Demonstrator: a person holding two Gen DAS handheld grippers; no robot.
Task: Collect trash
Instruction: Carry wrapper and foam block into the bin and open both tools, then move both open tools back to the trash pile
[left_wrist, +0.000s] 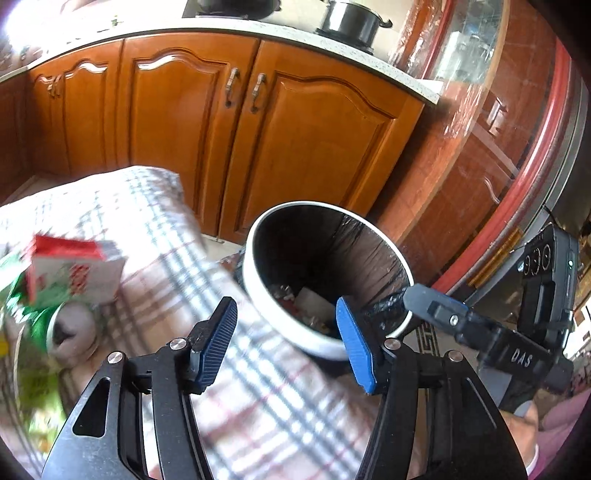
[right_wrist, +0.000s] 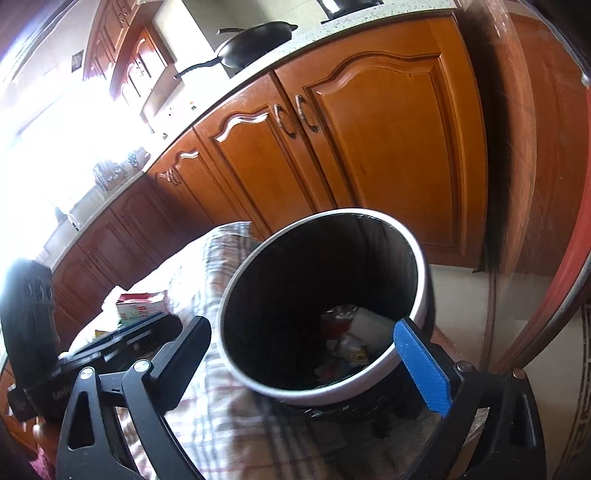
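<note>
Nearest the lens, the left gripper (left_wrist: 286, 339) stood with its ribbed blue pads apart and nothing between them, poised over the plaid cloth that covered the surface (left_wrist: 258, 387). The trash bin (left_wrist: 325, 280), a round can with a pale rim and a glossy black liner, stood just beyond that gripper, its near rim showing in the gap between the pads and touching neither. The right gripper (right_wrist: 314, 354) was spread wide and empty, its black finger on the cloth side of the bin and its blue pad (right_wrist: 423, 369) on the other side, in front of the near rim in that view. Inside the bin, at the bottom, lay crumpled trash (right_wrist: 351, 339): white paper and red and yellow wrappers, too jumbled to name singly. On the cloth, well away from the bin towards the window side, stood a red, white and green carton (left_wrist: 74, 269), blurred in the left wrist view, with a green can (left_wrist: 55, 325) just beside it. Behind the bin ran orange-brown wooden cabinet doors (right_wrist: 384, 147) with arched raised panels and curved metal handles, under a speckled pale countertop that carried a dark frying pan (right_wrist: 255, 40) and a shiny steel pot (left_wrist: 351, 20).
</note>
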